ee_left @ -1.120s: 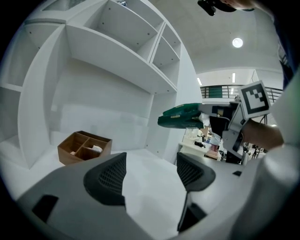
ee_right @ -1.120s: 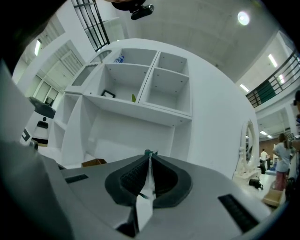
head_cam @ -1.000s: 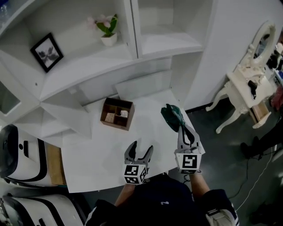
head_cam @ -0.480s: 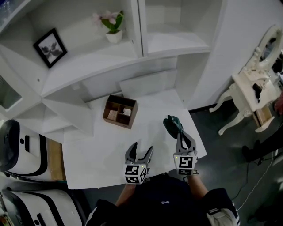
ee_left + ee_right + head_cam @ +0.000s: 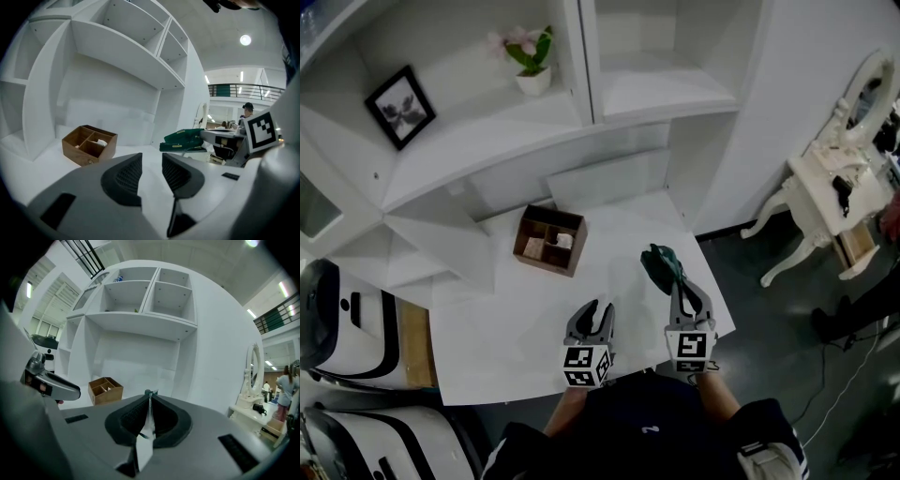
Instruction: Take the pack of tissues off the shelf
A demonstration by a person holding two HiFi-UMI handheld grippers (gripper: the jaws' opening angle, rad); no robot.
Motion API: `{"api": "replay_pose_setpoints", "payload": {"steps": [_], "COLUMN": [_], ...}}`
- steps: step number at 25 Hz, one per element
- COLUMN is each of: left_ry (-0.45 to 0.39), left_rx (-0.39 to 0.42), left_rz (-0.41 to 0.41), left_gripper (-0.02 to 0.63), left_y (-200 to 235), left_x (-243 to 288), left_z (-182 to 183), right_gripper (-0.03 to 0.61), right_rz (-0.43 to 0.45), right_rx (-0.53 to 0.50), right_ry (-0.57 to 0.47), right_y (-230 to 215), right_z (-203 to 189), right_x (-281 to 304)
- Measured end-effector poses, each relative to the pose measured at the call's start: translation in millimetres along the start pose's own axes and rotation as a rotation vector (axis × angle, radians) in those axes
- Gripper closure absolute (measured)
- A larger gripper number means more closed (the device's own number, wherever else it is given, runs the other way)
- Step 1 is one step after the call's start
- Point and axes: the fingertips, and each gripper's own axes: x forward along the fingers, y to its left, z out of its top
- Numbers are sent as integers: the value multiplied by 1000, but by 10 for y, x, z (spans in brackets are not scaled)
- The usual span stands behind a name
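Green pack (image 5: 660, 262) | clamped by its near edge in right gripper (image 5: 677, 284), over white table (image 5: 487, 347), clear of shelf (image 5: 487, 136) | left gripper (image 5: 598, 309) jaws just narrowing, gap remains, nothing between

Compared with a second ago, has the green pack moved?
Yes. Measured against the wooden box, the green pack in the right gripper has slid toward the table's near edge, seemingly sinking.
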Motion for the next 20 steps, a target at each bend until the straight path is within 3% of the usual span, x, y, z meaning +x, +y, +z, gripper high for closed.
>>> {"api": "replay_pose_setpoints", "payload": {"steps": [2,5,20], "left_ry": [17,23,2], "left_rx": [15,23,30], "left_rz": [31,25,27], "left_gripper": [543,602,611], "left_y": [22,-35,-103], "left_x": [8,8,-30], "left_z": [-40,-67,-20], "right_gripper": [564,565,566], "right_rz": [3,5,31], "right_rx": [-19,-41,-38], "right_ry": [-14,-26,-32], "right_y": [9,2,-6], "right_z": [29,42,72], "right_x": [-4,-29,-60]}}
